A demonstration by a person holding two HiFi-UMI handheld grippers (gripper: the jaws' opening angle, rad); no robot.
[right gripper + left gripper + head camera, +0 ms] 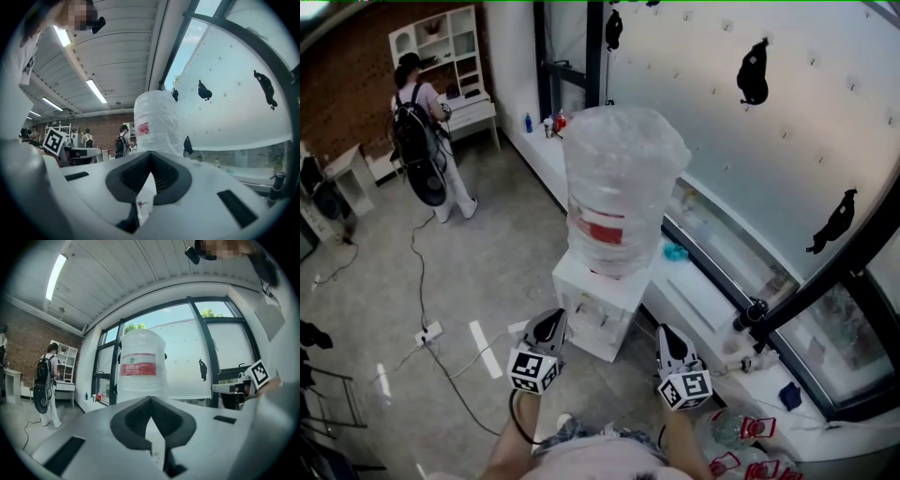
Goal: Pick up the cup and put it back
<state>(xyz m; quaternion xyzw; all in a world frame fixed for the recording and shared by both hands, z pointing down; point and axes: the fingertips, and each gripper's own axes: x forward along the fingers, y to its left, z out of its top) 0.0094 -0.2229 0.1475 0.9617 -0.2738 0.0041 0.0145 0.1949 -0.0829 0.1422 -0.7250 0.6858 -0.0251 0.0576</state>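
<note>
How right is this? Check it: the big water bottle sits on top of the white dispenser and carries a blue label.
Wrong in one respect: the label is red, not blue, as the left gripper view shows plainly. The rest holds: the big water bottle sits on top of the white dispenser.

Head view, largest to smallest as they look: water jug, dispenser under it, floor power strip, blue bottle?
1. water jug
2. dispenser
3. power strip
4. blue bottle
Nearness to the camera exaggerates the water jug.
</note>
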